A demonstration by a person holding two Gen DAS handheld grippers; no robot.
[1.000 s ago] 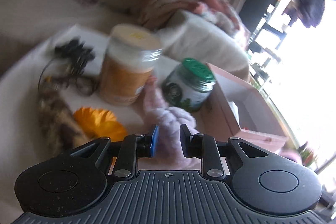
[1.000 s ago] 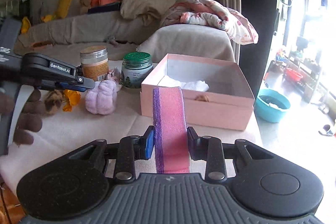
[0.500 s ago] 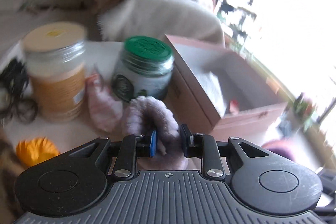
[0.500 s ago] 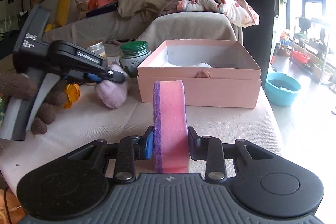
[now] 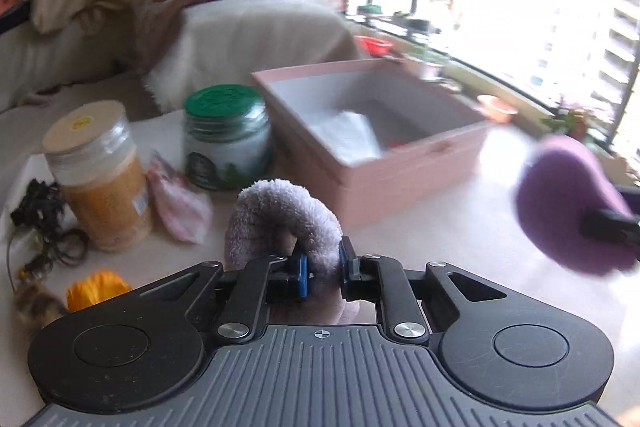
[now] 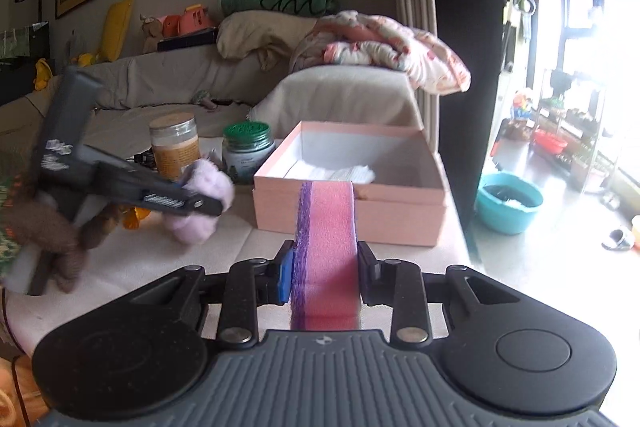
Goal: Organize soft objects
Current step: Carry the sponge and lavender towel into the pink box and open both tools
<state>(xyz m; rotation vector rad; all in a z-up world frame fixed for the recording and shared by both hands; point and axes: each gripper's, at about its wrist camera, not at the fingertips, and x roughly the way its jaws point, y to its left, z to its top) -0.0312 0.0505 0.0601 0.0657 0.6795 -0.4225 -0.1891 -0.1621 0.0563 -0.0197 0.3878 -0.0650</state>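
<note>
Low in the middle of the left wrist frame, the lilac plush toy [image 5: 280, 223] is pinched tight between the left gripper [image 5: 322, 269] fingers, lifted off the worktop [image 5: 460, 227]; the right gripper [image 6: 323, 277] fingers clamp the pink-and-purple sponge [image 6: 326, 251] upright. Behind both, mid-frame, waits the open pink box [image 6: 352, 211]. Since only a fold of plush is gripped, I judge it might slip out before reaching the box, or brush the green-lidded jar [image 5: 226, 139].
</note>
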